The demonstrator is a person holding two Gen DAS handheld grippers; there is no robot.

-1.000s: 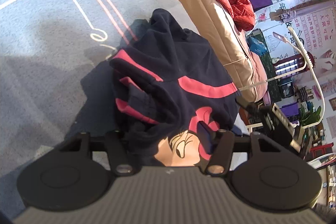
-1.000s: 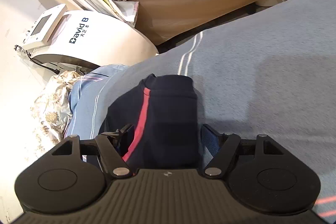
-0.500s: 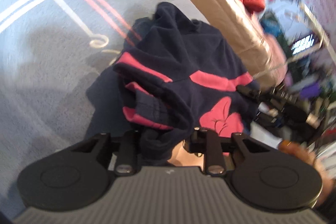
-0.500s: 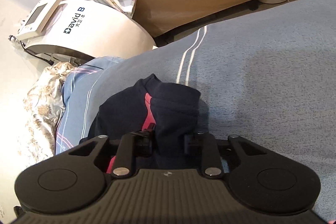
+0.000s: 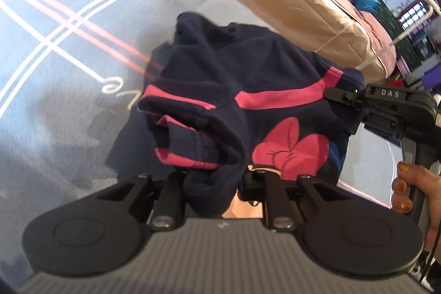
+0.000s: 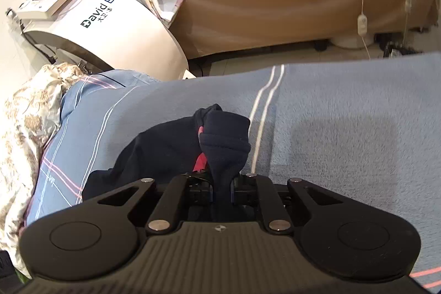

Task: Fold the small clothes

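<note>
I have the navy sweatshirt [image 5: 248, 79] lifted off the near part of the blue blanket [image 5: 55, 73]. My left gripper [image 5: 215, 183] and right gripper [image 6: 222, 189] are closing, each pinching a bunch of its fabric, probably to spread it for folding.

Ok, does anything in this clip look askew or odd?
Only the navy garment: bunched and twisted on the blue blanket, nowhere flat. Both the left gripper and right gripper are closing on its folds.
</note>
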